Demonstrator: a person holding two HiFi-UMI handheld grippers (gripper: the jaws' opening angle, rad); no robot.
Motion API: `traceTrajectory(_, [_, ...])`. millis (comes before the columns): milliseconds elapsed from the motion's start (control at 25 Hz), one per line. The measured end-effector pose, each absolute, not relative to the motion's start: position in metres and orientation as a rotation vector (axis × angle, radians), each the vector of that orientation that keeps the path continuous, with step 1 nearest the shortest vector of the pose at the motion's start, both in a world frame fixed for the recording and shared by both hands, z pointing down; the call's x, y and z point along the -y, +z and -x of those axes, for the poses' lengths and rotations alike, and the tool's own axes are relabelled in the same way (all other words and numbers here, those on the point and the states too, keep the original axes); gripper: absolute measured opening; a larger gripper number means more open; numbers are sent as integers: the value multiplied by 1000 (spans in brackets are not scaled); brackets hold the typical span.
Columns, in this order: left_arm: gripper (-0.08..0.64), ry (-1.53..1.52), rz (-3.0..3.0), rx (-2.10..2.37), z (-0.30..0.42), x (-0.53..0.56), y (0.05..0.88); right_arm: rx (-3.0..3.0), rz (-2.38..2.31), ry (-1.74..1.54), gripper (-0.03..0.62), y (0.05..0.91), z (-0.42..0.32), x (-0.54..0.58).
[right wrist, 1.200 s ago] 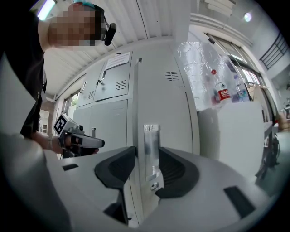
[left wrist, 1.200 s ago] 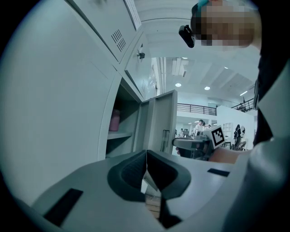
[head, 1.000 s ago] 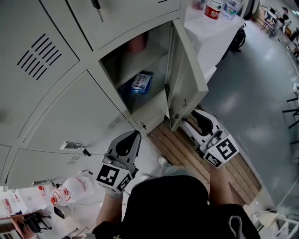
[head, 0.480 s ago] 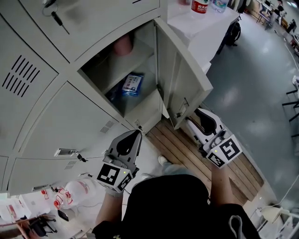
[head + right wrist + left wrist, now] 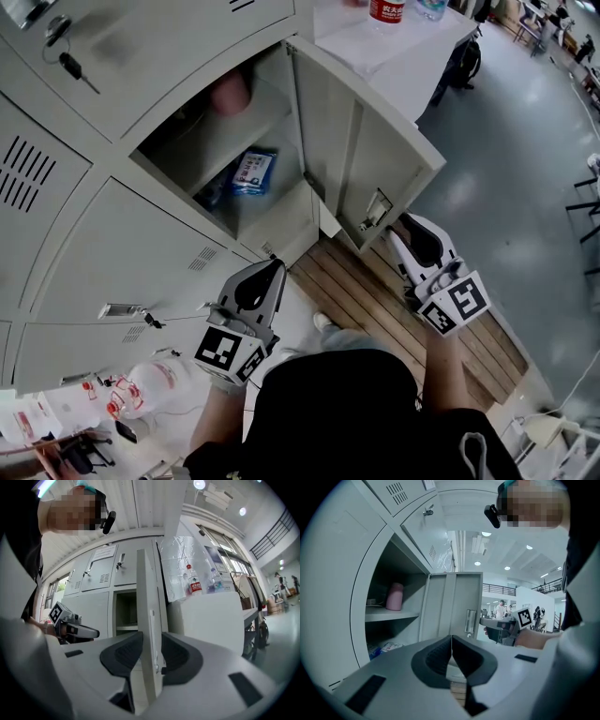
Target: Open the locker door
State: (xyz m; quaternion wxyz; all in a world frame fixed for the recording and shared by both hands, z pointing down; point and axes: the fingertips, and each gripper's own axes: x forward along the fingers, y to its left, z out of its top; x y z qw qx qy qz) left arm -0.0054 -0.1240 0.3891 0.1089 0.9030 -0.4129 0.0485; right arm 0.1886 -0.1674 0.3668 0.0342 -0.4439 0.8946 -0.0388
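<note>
- The locker door [image 5: 366, 155] stands swung wide open, its inner face turned to the compartment [image 5: 187, 141] and its free edge toward the person
- The right gripper [image 5: 401, 228] reaches up to that free edge near the latch; in the right gripper view its jaws are clamped on the door's edge [image 5: 146, 616], one dark pad on each face of the panel
- The left gripper [image 5: 272, 272] hangs low, in front of the closed lockers below and apart from the door; in the left gripper view [image 5: 451, 644] its jaws are pressed together with nothing between them
- Inside the compartment a pink cup [image 5: 228, 94] stands on the upper shelf [image 5: 389, 614] – a blue packet [image 5: 251, 173] lies on the level below
- A key [image 5: 67, 64] hangs in the lock of the locker above
- A red-labelled bottle [image 5: 386, 9] stands on the white counter [image 5: 412, 56] beside the lockers
</note>
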Motion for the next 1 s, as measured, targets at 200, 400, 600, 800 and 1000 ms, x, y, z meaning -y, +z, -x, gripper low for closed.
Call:
traceTrajectory(200, [23, 148, -2652, 1220, -5, 127, 390, -2702, 1423, -129, 100, 368, -208, 177])
traceTrajectory(400, [23, 153, -2648, 1232, -12, 128, 391, -2664, 1460, -149, 98, 368, -222, 186])
traceTrajectory(600, [23, 155, -2640, 1258, -11, 129, 390, -2619, 1520, -165, 87, 369, -238, 197])
traceTrajectory(800, [23, 150, -2633, 1279, -6, 131, 389, -2595, 1569, -167, 84, 369, -247, 205])
traceTrajectory(1000, [23, 140, -2633, 1286, -3, 134, 387, -2582, 1621, -166, 86, 368, -252, 209])
